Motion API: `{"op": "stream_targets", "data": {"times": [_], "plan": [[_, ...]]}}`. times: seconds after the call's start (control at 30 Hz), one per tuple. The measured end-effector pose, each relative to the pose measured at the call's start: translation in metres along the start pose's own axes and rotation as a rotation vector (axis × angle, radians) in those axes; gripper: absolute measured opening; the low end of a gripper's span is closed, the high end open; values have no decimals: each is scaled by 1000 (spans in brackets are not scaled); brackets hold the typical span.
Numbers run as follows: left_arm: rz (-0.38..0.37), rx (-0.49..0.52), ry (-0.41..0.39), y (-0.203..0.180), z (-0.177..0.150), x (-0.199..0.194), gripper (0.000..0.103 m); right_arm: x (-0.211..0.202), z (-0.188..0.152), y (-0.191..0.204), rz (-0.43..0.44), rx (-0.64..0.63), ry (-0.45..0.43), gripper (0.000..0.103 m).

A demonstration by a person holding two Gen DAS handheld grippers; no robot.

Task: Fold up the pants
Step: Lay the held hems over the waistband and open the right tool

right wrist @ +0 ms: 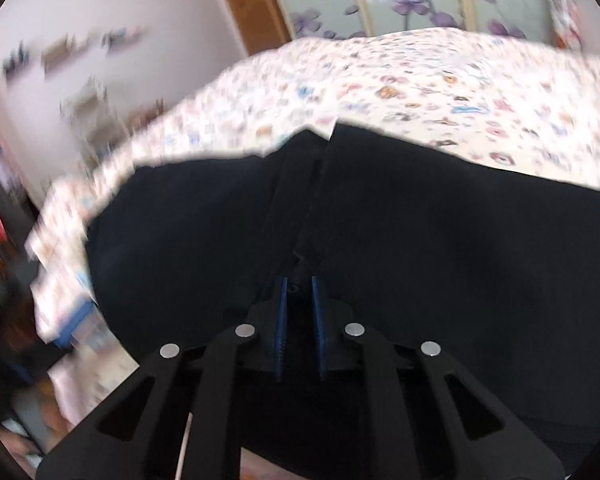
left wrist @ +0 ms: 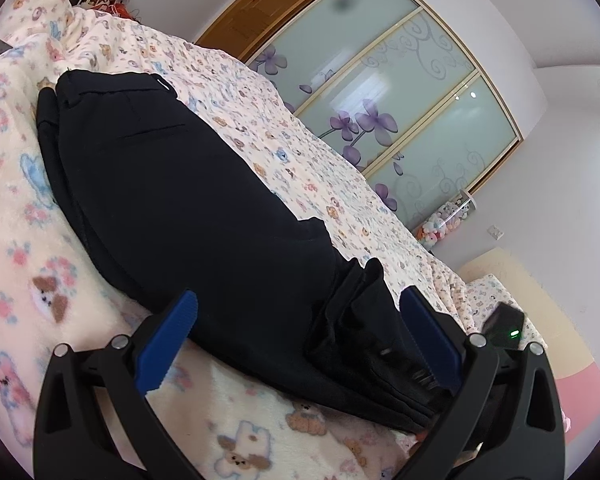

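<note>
step: fold pants | pants (left wrist: 188, 208) lie folded lengthwise on bed (left wrist: 320, 168) | left gripper (left wrist: 296, 340) jaws wide, astride leg ends | right gripper (right wrist: 299, 304) jaws narrow, pinching black cloth | advice: lift both ends level, keep edges aligned

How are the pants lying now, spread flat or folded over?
Folded over lengthwise: in the left wrist view the pants lie as one narrow strip on the blanket, with layered edges along one side and bunched hems near the left gripper.
</note>
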State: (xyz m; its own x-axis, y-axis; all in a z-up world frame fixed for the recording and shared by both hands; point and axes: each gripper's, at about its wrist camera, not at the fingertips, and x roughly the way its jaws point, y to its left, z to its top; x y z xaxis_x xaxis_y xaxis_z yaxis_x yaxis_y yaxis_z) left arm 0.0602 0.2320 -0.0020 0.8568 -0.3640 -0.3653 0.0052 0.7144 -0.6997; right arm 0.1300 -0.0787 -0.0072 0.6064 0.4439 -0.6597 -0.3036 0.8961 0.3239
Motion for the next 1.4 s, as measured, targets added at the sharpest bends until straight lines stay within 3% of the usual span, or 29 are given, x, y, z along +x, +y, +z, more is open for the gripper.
{"op": "stream_targets", "data": {"times": [0.1,0.2,0.3,0.43,0.53,0.6,0.7,0.77,0.8,0.83,0.87,0.97,1.1,1.17,1.3,1.4], "plan": [[1,-1,-5,0,0,-1,101,-27,14,4,89,39,-98,12],[3,-1,-3,-1,-1,0,101,-37,23,26,116,-11,-127,12],[4,-1,-6,0,-1,0,101,-30,19,43,141,-49,-93,12],[8,-3,-2,1,-1,1,101,20,-3,50,14,-128,69,14],[6,-8,2,2,0,1,101,35,-14,43,10,-115,118,16],[6,-12,5,3,1,2,101,28,-11,45,31,-108,129,32],[5,-18,6,4,1,2,101,13,-8,49,75,-112,96,35],[5,-21,2,5,2,2,101,-2,-2,50,120,-103,29,52],[7,-22,2,5,2,2,101,-6,0,49,127,-90,6,72],[8,-23,3,6,2,3,101,-7,0,49,126,-76,-14,76],[10,-21,4,6,2,3,101,-1,0,49,114,-77,-1,76],[17,-17,5,6,2,4,101,39,-10,44,54,-85,172,67],[23,-27,-7,8,3,4,101,20,-5,41,135,-46,66,65],[29,-30,-10,9,4,4,101,41,-9,37,115,-35,176,65],[23,-49,21,16,10,5,101,11,-5,32,182,9,87,65],[-15,-109,51,28,26,-2,101,-49,-7,13,245,39,-44,71]]}}
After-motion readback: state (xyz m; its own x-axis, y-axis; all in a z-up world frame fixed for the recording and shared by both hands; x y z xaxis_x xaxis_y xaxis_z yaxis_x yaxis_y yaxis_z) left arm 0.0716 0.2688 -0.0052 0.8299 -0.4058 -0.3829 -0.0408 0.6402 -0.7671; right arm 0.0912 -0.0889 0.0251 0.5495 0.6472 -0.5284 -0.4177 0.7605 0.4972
